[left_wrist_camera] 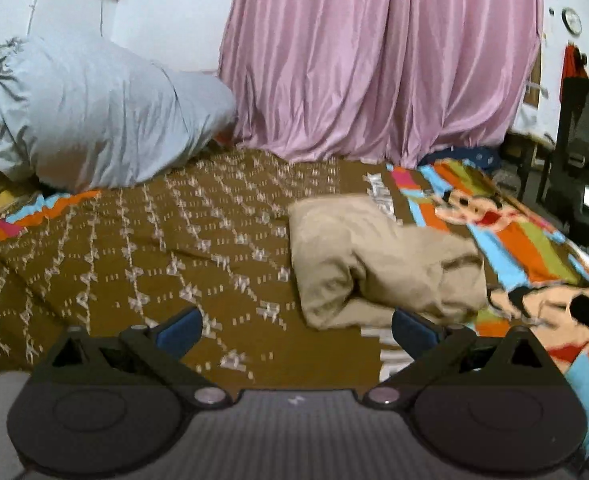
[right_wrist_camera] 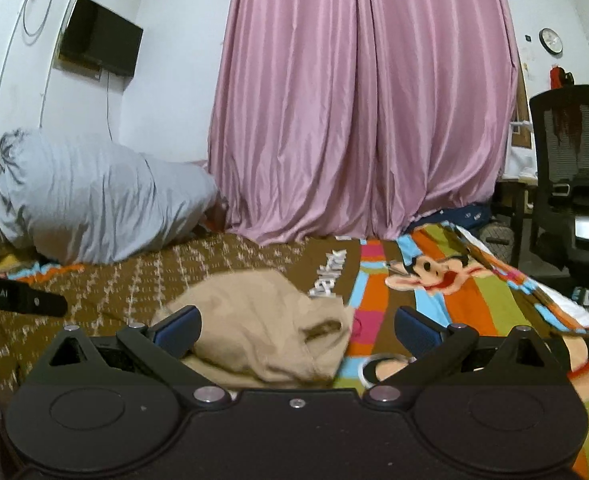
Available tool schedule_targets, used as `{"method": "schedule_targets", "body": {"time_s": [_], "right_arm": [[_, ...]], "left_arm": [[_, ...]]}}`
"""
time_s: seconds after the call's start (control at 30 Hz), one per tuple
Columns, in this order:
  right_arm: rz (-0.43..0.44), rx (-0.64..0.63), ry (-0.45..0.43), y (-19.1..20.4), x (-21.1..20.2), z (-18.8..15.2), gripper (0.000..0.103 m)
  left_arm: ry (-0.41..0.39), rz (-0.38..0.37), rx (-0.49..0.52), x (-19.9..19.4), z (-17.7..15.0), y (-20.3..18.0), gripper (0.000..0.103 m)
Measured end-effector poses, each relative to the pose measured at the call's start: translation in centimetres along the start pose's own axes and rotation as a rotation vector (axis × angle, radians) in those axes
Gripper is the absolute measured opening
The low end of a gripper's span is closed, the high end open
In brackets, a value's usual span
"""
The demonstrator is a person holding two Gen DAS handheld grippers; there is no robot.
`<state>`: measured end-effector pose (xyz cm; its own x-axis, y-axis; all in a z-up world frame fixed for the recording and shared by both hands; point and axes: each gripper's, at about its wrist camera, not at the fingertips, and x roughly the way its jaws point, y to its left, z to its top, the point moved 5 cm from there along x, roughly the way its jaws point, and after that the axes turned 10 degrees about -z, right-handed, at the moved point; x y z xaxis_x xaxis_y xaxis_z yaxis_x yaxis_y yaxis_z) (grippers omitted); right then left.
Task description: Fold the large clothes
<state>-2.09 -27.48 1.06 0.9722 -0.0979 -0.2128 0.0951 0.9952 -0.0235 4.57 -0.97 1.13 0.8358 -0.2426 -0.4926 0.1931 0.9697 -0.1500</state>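
On the bed's brown patterned cover (left_wrist_camera: 134, 248) lies the beige cloth garment (left_wrist_camera: 374, 264), bunched into a loose bundle. We hold left gripper (left_wrist_camera: 296, 326) and right gripper (right_wrist_camera: 296, 326) with jaws apart, empty. Folding seems near done; next we likely flatten it.

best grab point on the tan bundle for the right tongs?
Probably the rolled near edge of the tan bundle, coming in low from the front. It bulges in thick folds between the open right tongs, so there is layered cloth to pinch; the far side lies flatter on the bedspread.
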Motion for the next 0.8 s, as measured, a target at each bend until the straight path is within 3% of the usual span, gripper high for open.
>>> {"method": "schedule_targets", "body": {"time_s": [0.17, 0.37, 0.8], "right_arm": [[0.007, -0.005, 0.043, 0.0, 1.1, -1.2, 0.102], [0.016, 0.002, 0.1, 0.0, 2.4, -2.2, 0.102], [0.018, 0.013, 0.116, 0.0, 2.8, -2.5, 0.102]], "left_arm": [[0.058, -0.005, -0.009, 1.1, -1.5, 0.0, 0.103], [0.055, 0.005, -0.001, 1.2, -1.9, 0.1, 0.103], [0.072, 0.007, -0.02, 1.5, -1.9, 0.8, 0.103]]}}
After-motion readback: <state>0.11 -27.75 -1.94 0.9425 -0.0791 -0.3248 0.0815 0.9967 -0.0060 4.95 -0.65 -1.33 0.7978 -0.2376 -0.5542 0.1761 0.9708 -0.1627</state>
